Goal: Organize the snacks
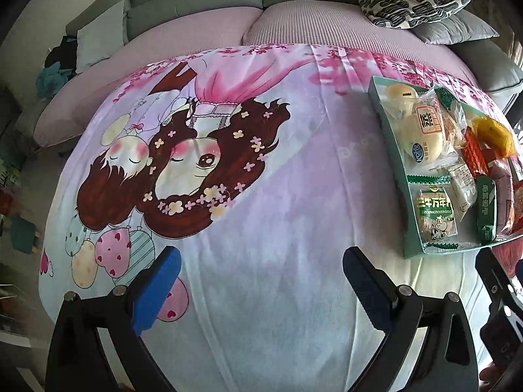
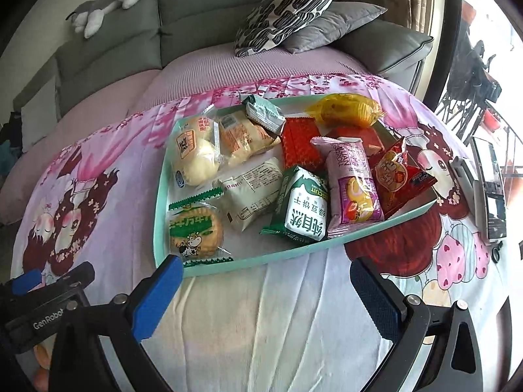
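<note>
Cartoon-print cloth [image 2: 287, 326] over table, sofa [image 2: 196, 9] behind: mint tray [image 2: 261, 258] at 12 o'clock of right gripper [image 2: 266, 297] holds all visible snack packs [image 2: 304, 205], so sorting appears near done; left gripper [image 1: 261, 287] over bare cloth; both w/ jaws spread, empty.

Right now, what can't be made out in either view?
- Left wrist view: the tray's right part, cut off by the frame edge.
- Right wrist view: red packets partly hidden under the pink pack.
- Right wrist view: phone screen, too distorted at the rim.
</note>
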`<state>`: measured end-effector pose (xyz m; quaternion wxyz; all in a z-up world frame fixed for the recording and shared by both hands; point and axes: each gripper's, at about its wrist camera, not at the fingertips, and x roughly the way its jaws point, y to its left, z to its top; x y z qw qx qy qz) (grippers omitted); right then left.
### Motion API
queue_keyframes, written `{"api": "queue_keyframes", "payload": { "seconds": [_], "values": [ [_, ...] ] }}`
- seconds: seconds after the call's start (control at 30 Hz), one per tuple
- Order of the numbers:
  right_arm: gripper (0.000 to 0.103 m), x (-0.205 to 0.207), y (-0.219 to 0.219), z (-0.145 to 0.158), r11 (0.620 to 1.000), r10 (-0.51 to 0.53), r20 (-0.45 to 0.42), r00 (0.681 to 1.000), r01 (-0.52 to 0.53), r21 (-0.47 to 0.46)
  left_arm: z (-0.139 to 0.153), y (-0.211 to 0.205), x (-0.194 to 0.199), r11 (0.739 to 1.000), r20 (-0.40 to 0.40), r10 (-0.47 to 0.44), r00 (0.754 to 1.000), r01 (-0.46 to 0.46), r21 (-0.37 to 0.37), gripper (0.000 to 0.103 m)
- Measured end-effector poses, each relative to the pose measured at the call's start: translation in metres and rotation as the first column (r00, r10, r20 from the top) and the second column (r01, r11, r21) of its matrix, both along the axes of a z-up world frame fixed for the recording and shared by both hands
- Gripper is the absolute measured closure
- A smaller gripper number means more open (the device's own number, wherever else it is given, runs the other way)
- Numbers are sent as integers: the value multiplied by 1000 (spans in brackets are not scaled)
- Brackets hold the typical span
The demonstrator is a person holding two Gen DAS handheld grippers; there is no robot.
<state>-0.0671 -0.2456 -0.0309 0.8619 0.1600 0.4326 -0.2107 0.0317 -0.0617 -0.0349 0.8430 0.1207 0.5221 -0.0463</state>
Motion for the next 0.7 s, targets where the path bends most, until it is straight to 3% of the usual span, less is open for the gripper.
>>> {"api": "queue_keyframes", "payload": {
  "seconds": [0.7],
  "values": [
    [0, 3, -4, -6, 1000, 12, -22, 1000, -12, 1, -6, -4, 3, 1000, -26, -10, 1000, 10, 5, 4]
  ]
}}
